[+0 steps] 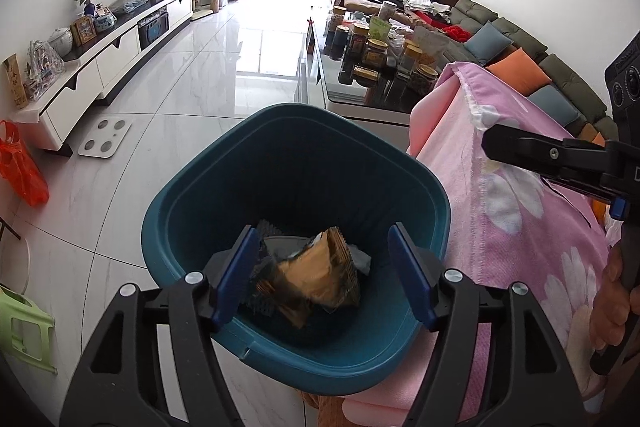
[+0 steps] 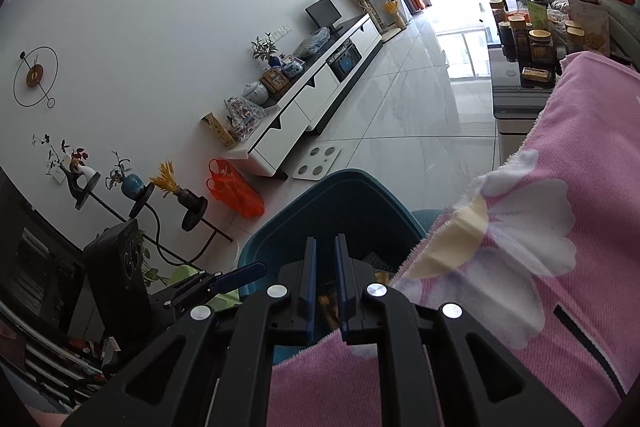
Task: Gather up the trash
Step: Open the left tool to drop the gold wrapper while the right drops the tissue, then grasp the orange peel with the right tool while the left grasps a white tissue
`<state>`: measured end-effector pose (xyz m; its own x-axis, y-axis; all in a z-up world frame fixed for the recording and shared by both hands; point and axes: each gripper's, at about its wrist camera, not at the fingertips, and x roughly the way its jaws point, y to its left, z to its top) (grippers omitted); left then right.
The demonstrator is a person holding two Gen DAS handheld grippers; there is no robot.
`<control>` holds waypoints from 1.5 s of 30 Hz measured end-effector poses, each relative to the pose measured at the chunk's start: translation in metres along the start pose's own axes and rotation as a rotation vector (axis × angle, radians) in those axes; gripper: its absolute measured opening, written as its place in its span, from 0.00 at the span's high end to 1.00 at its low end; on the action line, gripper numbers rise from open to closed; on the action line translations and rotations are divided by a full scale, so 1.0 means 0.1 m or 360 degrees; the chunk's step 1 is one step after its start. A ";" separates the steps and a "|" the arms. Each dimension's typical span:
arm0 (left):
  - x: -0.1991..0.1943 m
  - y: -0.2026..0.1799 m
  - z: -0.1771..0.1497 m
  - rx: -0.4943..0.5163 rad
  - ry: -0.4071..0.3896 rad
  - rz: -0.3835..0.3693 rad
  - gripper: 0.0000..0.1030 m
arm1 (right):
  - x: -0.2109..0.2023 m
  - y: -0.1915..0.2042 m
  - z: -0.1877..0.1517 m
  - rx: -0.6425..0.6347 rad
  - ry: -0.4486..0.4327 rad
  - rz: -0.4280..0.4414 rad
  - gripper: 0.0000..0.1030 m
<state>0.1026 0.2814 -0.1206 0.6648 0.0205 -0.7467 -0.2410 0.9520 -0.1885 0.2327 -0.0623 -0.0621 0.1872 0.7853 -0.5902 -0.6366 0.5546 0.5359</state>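
Orange crinkled foil snack wrapper (image 1: pixel 316 275) lying in the teal plastic bin (image 1: pixel 192 195) (with other scraps); left gripper (image 1: pixel 324 271) fingers released, right gripper (image 2: pixel 325 283) nearly clenched, empty.

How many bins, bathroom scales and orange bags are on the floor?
Teal plastic trash bin: 1
White flat bathroom scale: 1
Orange plastic bag: 1
Total: 3

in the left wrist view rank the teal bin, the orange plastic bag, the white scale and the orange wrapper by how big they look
1. teal bin, largest by far
2. orange wrapper in the bin
3. orange plastic bag, cut off by the picture's edge
4. white scale
The wrapper sits nearest the camera, so its rank over the bag is unsure.
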 end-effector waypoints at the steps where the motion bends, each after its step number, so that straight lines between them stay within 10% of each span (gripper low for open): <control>1: -0.01 -0.02 0.01 0.0004 -0.0007 -0.0003 0.35 | -0.05 0.00 -0.01 -0.0007 -0.0011 -0.0001 0.91; 15: -0.66 -0.88 -0.13 0.0314 -0.0257 -0.0273 0.28 | -1.16 -0.25 -0.44 -0.0040 -0.0256 -0.0110 0.70; 31: -0.44 -2.56 -0.43 0.0750 -0.0096 -0.0716 0.28 | -2.41 -1.07 -1.13 0.0253 -0.0527 -0.0535 0.62; 45: -0.06 -3.36 -0.39 0.0906 0.0089 -0.0761 0.29 | -3.03 -1.81 -1.72 0.0598 -0.0618 -0.0814 0.51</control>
<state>0.1519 -0.0505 -0.0775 0.5645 -0.4367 -0.7005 0.4792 0.8643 -0.1526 0.1622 -0.4482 -0.0839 0.6869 0.4057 -0.6030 -0.1130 0.8792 0.4628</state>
